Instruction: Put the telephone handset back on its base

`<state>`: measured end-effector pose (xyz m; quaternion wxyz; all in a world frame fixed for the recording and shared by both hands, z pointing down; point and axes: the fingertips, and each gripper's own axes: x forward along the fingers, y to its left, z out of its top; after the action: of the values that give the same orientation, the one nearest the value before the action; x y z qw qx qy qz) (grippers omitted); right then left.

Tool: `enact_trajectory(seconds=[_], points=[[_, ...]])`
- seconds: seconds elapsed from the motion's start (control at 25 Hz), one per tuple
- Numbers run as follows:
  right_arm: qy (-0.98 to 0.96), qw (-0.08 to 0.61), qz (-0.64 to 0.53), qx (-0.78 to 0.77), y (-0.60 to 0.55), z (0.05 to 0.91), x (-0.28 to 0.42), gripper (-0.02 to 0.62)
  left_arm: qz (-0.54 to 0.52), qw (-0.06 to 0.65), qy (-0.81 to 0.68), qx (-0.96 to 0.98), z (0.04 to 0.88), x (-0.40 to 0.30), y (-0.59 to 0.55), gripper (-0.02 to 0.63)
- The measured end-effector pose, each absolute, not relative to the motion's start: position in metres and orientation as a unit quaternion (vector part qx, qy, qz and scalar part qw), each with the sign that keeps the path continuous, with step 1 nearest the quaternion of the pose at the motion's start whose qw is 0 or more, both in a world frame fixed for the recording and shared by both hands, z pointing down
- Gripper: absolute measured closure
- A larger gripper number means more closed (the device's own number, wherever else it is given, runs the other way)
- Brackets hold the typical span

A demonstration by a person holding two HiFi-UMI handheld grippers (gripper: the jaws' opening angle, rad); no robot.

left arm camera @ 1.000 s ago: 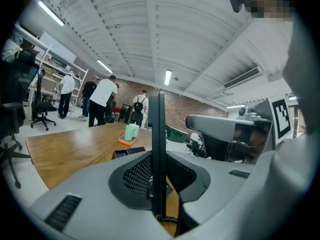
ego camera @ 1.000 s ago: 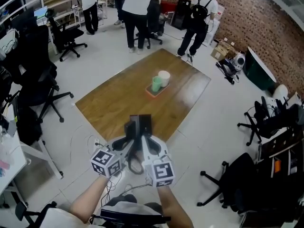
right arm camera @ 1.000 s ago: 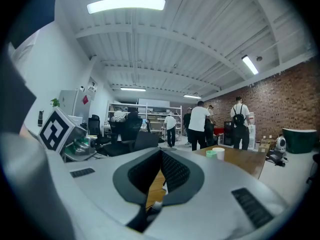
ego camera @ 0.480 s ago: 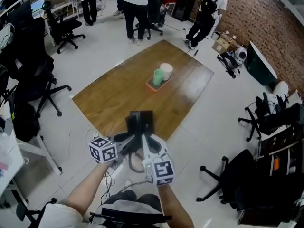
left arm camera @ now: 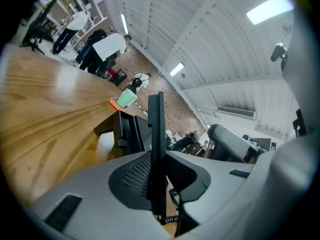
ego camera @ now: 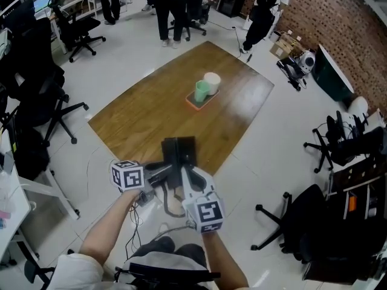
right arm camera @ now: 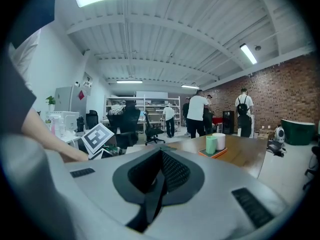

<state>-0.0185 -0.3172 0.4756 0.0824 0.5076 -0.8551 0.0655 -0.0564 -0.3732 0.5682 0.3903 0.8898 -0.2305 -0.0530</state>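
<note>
Black and seen edge-on in the left gripper view, the telephone handset (left arm camera: 156, 134) stands as a thin slab between the two grey jaws of the left gripper (left arm camera: 159, 184); the jaws are at a narrow gap and clamp it from either side; its upper end juts well past the fingertips, and a coiled cord (left arm camera: 168, 219) shows at its lower end. The telephone base (left arm camera: 127, 133), a dark box, sits just beyond the handset at the near edge of the wooden table (left arm camera: 45, 109), and the handset is not seated on it; whether the two touch cannot be told. In the right gripper view the right gripper (right arm camera: 155, 184) has its jaws drawn together. From the head view both grippers are side by side just short of the base, off the table's near edge; the cord loops below them. Farther along the table a green cup (ego camera: 201, 90) and a white cup (ego camera: 211, 81) stand on an orange tray (ego camera: 193, 107), well apart from the base.
</note>
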Motion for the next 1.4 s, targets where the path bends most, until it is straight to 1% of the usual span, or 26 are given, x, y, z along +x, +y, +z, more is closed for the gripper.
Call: enact_trajectory(seconds=[0.12, 0.44, 0.72, 0.84, 1.4], points=[[-0.854, 0.087, 0.071, 0.508, -0.319, 0.479, -0.017, 0.594, -0.059, 0.429, -0.212, 0.876, 0.579, -0.057, -0.380, 0.535], [-0.851, 0.097, 0.076, 0.510, -0.321, 0.488, -0.014, 0.594, -0.064, 0.472, -0.163, 0.864, 0.588, -0.052, -0.388, 0.535], [-0.851, 0.101, 0.079, 0.510, -0.319, 0.490, -0.014, 0.594, -0.044, 0.480, -0.142, 0.864, 0.592, -0.044, -0.395, 0.534], [-0.850, 0.102, 0.081, 0.510, -0.321, 0.492, -0.014, 0.594, -0.051, 0.494, -0.135, 0.857, 0.597, -0.046, -0.399, 0.532], [-0.848, 0.103, 0.091, 0.512, -0.323, 0.496, -0.010, 0.594, -0.067, 0.507, -0.115, 0.852, 0.596, -0.049, -0.401, 0.534]])
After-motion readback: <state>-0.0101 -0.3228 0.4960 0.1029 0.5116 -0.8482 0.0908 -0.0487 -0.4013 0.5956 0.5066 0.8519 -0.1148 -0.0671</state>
